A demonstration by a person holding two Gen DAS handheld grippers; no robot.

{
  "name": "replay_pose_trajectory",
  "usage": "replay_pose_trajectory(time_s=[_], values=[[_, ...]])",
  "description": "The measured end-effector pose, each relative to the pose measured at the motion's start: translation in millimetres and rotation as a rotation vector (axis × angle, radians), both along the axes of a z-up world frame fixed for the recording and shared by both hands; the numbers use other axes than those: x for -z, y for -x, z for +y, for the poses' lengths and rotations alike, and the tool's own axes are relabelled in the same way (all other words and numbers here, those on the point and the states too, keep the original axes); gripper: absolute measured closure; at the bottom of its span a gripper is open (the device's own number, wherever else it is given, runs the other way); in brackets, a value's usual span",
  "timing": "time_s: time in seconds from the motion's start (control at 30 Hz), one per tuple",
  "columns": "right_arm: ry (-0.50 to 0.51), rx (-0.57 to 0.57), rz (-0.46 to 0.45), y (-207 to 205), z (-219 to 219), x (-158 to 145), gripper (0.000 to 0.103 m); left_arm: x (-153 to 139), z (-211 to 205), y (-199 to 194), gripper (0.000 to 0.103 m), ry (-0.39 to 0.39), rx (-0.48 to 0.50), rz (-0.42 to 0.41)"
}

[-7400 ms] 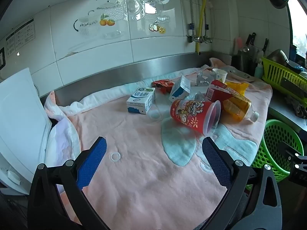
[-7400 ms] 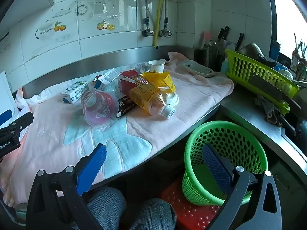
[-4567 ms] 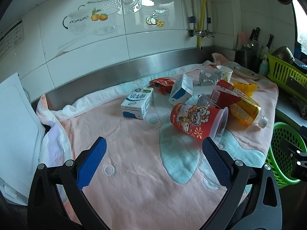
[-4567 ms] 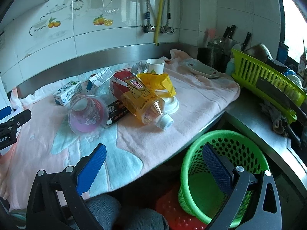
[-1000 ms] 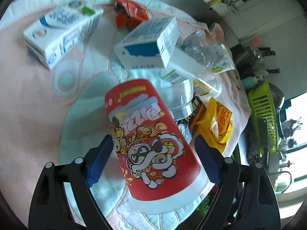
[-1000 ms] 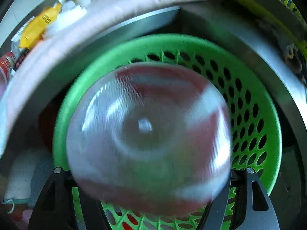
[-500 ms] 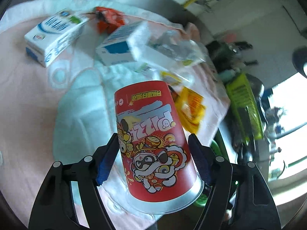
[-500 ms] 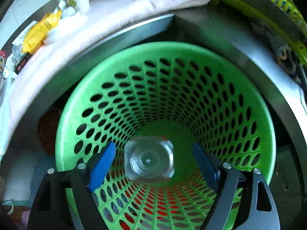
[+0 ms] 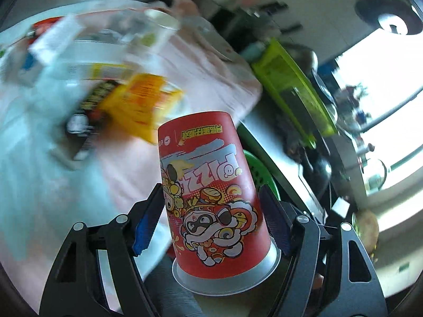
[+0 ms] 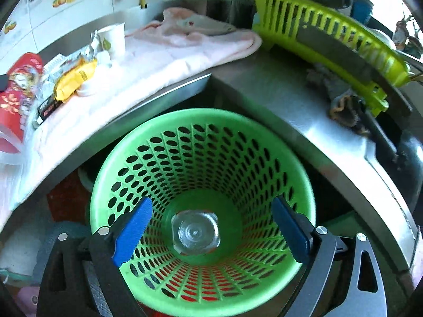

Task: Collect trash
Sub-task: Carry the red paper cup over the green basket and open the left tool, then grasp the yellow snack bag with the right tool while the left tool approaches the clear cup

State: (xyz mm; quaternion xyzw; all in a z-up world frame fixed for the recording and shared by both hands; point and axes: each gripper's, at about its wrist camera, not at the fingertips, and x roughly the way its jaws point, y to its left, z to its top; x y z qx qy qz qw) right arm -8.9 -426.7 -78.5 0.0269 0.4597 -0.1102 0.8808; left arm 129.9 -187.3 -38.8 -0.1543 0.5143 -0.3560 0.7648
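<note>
My left gripper (image 9: 211,219) is shut on a red printed cup (image 9: 208,195), held off the counter with its clear rim toward the camera. The cup also shows at the left edge of the right wrist view (image 10: 18,89). A green perforated basket (image 10: 203,137) stands on the floor below the counter edge; a sliver of it shows behind the cup (image 9: 257,169). A clear plastic bottle (image 10: 195,233) lies at the basket's bottom. My right gripper (image 10: 211,229) is open and empty, above the basket mouth.
A pink towel (image 10: 158,55) covers the counter, with a yellow wrapper (image 10: 74,78), a white paper cup (image 10: 112,39) and several cartons on it. A lime dish rack (image 10: 330,45) and a grey rag (image 10: 341,97) sit on the steel counter at the right.
The left gripper has lifted the red cup and swung right toward the counter edge. The right gripper has dropped the bottle into the basket, and has since pulled back and up.
</note>
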Motion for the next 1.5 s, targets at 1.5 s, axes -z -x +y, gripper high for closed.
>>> replay_pose_trajectory(time_s=[1.5], values=[[-0.179,-0.15,-0.155,-51.7,58.6,-41.0,0.016,3.6,38.8,-6.6,0.022,-0.227,-0.085,-0.201]])
